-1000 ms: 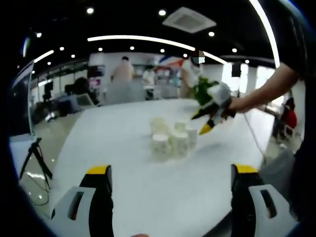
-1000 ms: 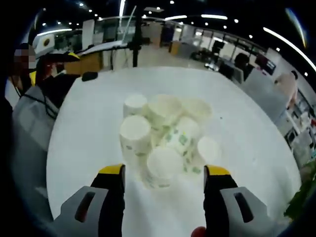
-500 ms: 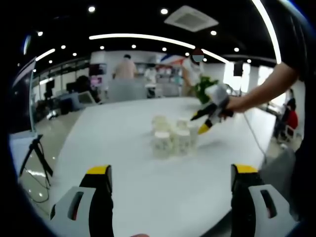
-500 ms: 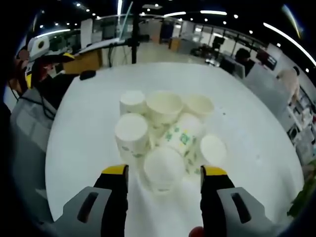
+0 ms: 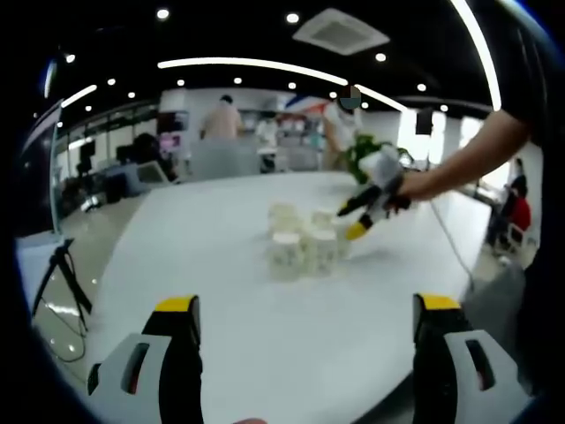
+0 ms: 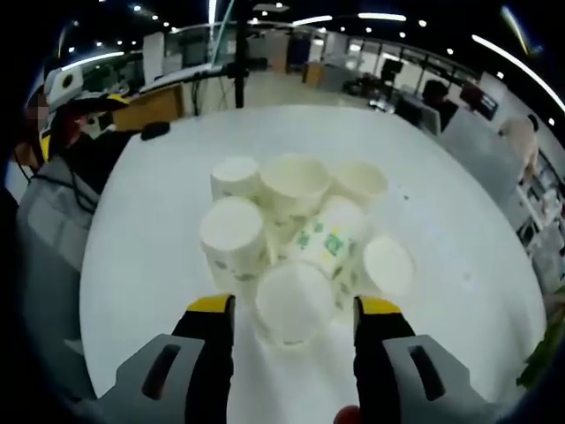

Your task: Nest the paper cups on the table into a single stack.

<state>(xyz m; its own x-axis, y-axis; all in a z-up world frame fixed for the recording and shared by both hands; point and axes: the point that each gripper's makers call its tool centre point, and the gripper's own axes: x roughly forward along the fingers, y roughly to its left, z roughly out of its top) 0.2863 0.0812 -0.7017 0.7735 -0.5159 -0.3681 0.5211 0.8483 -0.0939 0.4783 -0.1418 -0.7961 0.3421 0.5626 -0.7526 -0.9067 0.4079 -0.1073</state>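
Observation:
Several white paper cups with green prints [image 6: 331, 238] stand bunched together on the white table [image 6: 141, 256]. Some are upside down, such as the nearest cup [image 6: 294, 296]; two at the back [image 6: 294, 181] are upright with open mouths. My right gripper [image 6: 296, 306] is open, its yellow-tipped jaws on either side of the nearest upside-down cup without touching it. In the left gripper view the cup cluster [image 5: 305, 243] sits mid-table, with the right gripper [image 5: 364, 216] just above its right side. My left gripper [image 5: 306, 305] is open and far from the cups.
A person [image 6: 53, 132] sits at the table's left edge in the right gripper view, beside a small black object [image 6: 154, 131]. A tripod [image 5: 62, 274] stands on the floor left of the table. People [image 5: 221, 124] stand in the background.
My right gripper has moved closer to the cups, so the nearest upside-down cup now lies between its jaws, which have narrowed slightly. The left gripper stays open and has hardly moved.

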